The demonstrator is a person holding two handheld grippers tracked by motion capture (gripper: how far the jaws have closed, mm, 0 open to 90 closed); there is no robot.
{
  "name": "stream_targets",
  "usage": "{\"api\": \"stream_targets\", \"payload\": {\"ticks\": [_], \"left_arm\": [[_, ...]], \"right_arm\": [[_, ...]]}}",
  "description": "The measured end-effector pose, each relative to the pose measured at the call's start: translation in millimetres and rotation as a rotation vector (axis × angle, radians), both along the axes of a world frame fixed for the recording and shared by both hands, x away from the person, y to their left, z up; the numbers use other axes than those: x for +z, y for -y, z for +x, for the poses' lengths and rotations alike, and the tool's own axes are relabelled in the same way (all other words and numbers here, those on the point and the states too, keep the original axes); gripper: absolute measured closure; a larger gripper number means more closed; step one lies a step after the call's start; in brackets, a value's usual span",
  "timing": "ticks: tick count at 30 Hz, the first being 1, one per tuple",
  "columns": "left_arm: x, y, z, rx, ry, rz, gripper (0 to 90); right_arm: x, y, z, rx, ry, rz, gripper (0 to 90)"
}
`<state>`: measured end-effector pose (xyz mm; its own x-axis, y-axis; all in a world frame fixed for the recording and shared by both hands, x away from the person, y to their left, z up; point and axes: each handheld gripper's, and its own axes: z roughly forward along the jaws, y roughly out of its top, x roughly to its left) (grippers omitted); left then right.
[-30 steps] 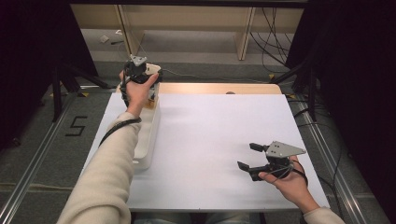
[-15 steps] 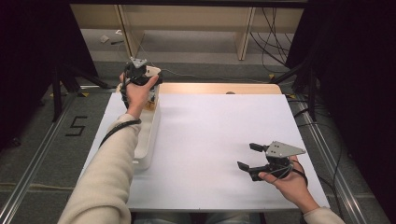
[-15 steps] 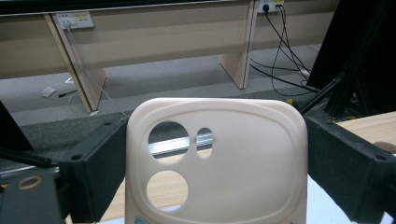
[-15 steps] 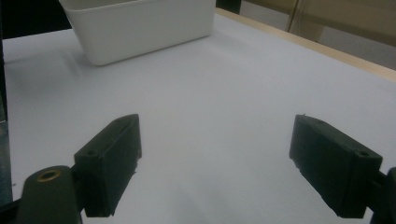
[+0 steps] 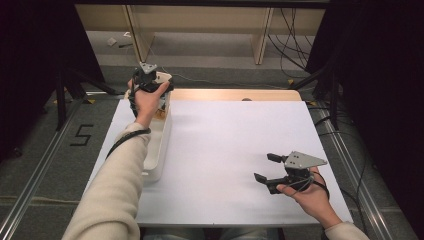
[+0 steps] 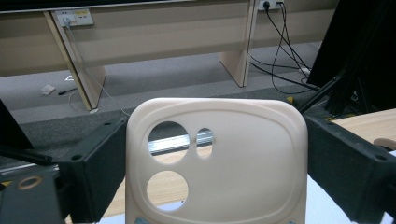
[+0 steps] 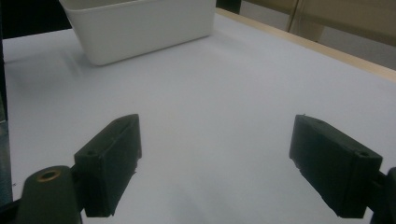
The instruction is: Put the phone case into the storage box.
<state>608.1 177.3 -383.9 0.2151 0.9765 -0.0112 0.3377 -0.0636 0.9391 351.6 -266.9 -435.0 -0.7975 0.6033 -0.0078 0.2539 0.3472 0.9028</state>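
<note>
Your left gripper (image 5: 150,82) is clamped on a beige case (image 6: 217,158), its 2 jaws pressing the case's 2 side edges. The case stands upright between them, its back toward the camera. You can see 3 cut-outs in it: a large round one at upper left, a small oval just beside it, and another round one below. You hold it above the far end of the bin (image 5: 162,145), near the table's (image 5: 235,150) far left corner.

The bin is white, long and narrow, and lies along the left edge of the table, running from the far corner toward you. Your left forearm crosses over much of it. At its far end, just under your hand, something tan or orange shows inside (image 5: 160,114); what it is cannot be told. The rest of the bin's inside that shows looks plain white. In the right gripper view the bin's outer wall (image 7: 140,28) stands at the top left, and its contents are hidden from there.

Your right gripper (image 5: 267,167) is released, its 2 jaws spread wide with nothing between them. It sits low over the white table, well apart from the bin, near the near right corner, and points toward the bin.
</note>
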Motion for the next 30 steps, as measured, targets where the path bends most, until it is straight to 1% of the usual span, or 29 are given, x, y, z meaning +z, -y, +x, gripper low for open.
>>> {"api": "stream_targets", "payload": {"ticks": [9,30], "left_arm": [[-2.8,-1.0,-0.1,0.004,-0.007,-0.006,10.2],[-6.2,-0.4,0.0,0.000,-0.024,-0.001,10.0]], "right_arm": [[0.0,-0.1,0.0,0.000,0.000,-0.001,17.8],[-0.4,-0.4,0.2,0.002,-0.002,0.001,17.8]]}}
